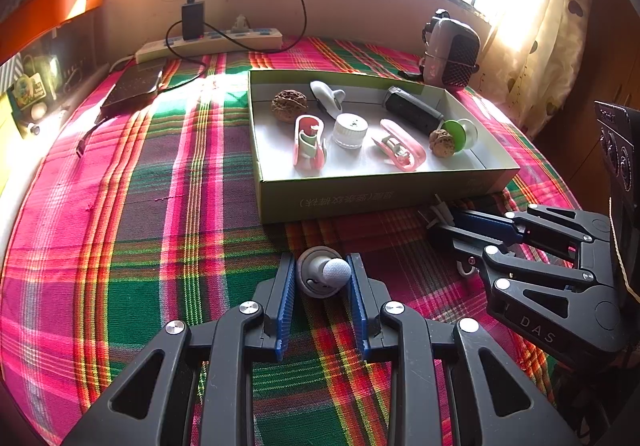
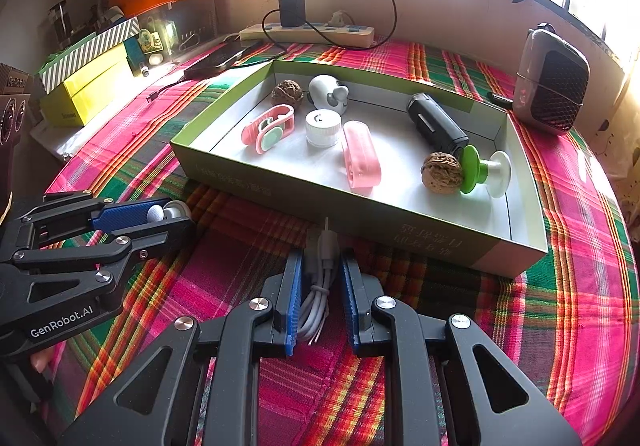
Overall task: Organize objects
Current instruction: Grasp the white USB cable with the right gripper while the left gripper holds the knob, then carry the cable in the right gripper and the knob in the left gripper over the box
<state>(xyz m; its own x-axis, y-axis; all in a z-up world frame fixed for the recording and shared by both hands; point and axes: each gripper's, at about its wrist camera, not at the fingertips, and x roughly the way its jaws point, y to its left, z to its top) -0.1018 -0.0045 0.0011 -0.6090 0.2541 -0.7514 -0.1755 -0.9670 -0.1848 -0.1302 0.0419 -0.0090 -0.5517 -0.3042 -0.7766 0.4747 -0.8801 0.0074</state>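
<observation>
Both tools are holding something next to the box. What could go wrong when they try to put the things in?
The left tool pinches a small round grey piece; being rounded, it might slip out and roll across the cloth.

The right tool grips a bundled white cable whose plug points at the green box wall, so it could catch there.

The box is already crowded; a drop could knock the walnut.
</observation>
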